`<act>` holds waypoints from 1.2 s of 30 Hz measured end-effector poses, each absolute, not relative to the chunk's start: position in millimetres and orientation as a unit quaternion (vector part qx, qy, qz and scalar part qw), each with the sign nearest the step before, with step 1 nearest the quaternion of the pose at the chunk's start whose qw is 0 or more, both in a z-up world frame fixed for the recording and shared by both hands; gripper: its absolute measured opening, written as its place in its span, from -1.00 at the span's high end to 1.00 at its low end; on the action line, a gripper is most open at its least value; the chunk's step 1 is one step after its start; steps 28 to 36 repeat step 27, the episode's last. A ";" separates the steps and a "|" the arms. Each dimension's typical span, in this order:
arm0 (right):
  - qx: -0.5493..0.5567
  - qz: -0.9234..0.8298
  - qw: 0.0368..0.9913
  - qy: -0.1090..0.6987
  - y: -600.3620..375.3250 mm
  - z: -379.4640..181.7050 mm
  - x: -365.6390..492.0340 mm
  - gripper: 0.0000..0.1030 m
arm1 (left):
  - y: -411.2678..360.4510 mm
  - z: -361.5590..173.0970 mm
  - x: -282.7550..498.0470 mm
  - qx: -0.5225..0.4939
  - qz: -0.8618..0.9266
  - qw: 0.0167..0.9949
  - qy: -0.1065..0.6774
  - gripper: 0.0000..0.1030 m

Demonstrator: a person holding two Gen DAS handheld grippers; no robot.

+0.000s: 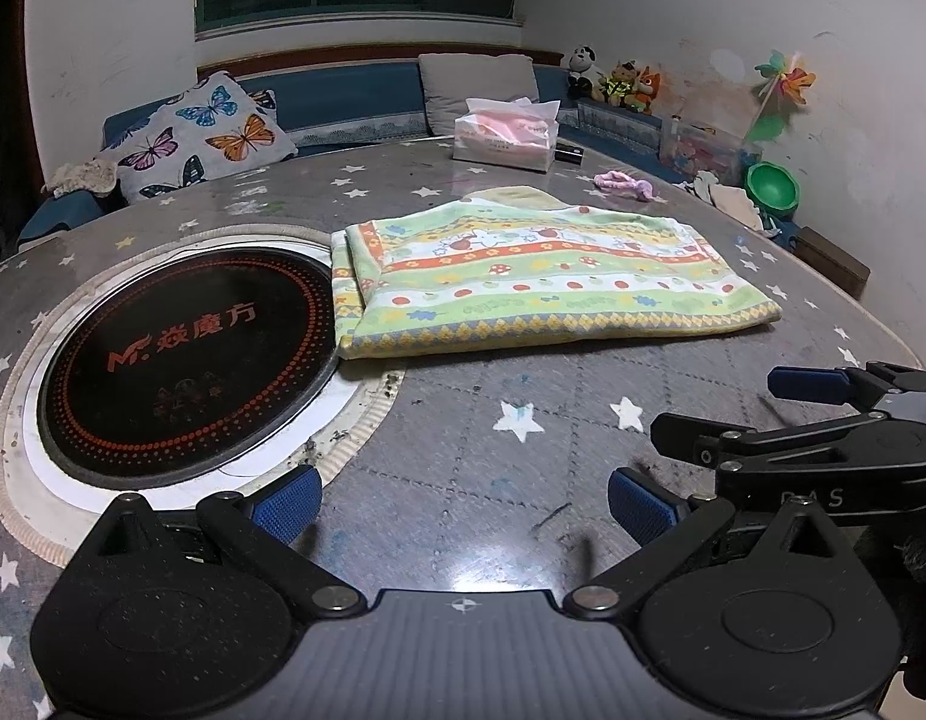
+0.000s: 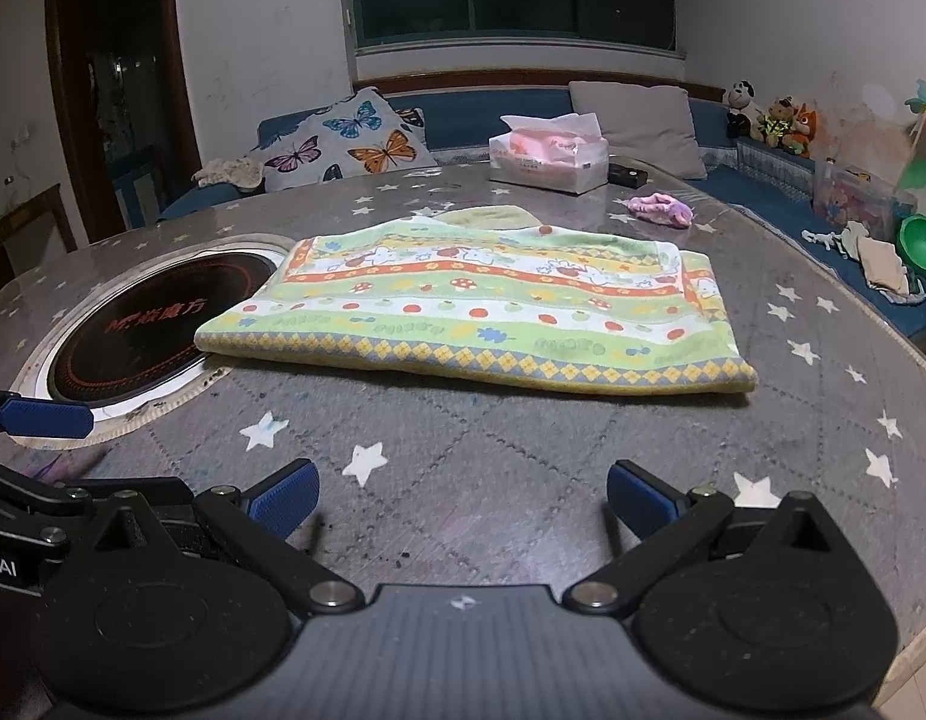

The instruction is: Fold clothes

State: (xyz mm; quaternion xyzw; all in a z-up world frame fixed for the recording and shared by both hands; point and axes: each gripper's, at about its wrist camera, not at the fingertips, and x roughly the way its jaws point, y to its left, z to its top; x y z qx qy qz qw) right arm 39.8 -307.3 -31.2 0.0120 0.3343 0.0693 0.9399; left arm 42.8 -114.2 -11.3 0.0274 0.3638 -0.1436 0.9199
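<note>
Nearest our lens, the left claw [image 1: 463,501] hangs just above the worktop [image 1: 493,480] with its blue pads spread wide apart and nothing between them; the right claw [image 2: 463,495] sits the same way, fingers parted and empty, low over the star-printed grey cover. In the left wrist view we see the right claw's black linkage and a blue pad at the right edge, so the two tools are side by side. Beyond both, near the middle of the worktop, lies the folded cloth [image 2: 481,312], a green, yellow and orange striped piece with mushrooms and apples, flat in a rough rectangle with layered edges showing at its ends. Its left end touches the rim of the round black cooktop [image 1: 186,360] set into the worktop. Farther back we make out a tissue pack [image 2: 547,159] near the far edge, and right of it a small pink crumpled item [image 2: 661,208], both well apart from the cloth.
</note>
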 end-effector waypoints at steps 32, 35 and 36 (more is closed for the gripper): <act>0.012 0.070 0.941 0.331 -304.9 -26.3 32.5 -1.00 | -120.6 -4.2 31.4 0.045 -0.150 0.924 0.349 -1.00; 0.012 0.070 0.941 0.331 -304.9 -26.3 32.5 -1.00 | -120.6 -4.2 31.4 0.045 -0.150 0.924 0.349 -1.00; 0.012 0.070 0.941 0.331 -304.9 -26.3 32.5 -1.00 | -120.6 -4.2 31.4 0.045 -0.150 0.924 0.349 -1.00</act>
